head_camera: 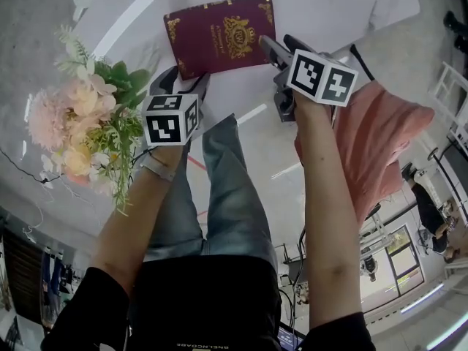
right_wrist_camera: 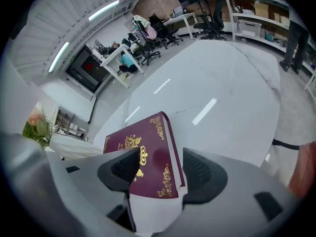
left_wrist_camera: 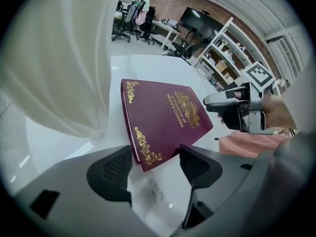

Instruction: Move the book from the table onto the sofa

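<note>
Left gripper (left_wrist_camera: 150,166), right gripper (right_wrist_camera: 161,168): jaws apart, seemingly straddling book (head_camera: 219,35).

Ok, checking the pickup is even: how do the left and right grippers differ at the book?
The left gripper frames the book's near left corner; the right gripper frames its near right corner. The left gripper's jaws reach only the corner tip; one of the right gripper's jaws overlaps the cover. Both are open, clamping nothing.

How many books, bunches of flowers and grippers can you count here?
book: 1
bunch of flowers: 1
grippers: 2 (left gripper, right gripper)
Total: 4
</note>
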A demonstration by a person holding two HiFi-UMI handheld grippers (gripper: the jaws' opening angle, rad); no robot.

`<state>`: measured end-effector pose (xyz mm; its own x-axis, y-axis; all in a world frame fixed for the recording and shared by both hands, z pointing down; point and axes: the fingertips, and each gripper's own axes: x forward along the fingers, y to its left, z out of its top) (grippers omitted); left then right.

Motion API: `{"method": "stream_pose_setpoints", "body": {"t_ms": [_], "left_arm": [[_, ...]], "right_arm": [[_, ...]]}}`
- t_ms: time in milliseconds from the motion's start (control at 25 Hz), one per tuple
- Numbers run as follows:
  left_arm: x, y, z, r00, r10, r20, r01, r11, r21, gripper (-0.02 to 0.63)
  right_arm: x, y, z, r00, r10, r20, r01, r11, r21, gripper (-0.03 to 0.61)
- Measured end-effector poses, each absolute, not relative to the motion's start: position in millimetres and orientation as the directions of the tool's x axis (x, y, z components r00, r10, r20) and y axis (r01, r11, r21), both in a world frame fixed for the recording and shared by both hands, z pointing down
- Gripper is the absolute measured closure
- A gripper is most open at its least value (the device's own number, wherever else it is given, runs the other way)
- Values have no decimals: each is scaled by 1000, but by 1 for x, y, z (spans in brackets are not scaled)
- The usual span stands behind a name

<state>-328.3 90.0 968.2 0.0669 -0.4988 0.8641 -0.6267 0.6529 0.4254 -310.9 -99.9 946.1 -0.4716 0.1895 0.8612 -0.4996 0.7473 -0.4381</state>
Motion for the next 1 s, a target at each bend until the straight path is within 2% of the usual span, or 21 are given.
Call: {"method": "stream_pose_setpoints", "body": {"t_ms": [1000], "left_arm": [[-323,85,974,148,-523,839,-728,516,450,325]], "right_arm": [[-325,-88,974,-471,252,845,-531,684,-500,316]]}}
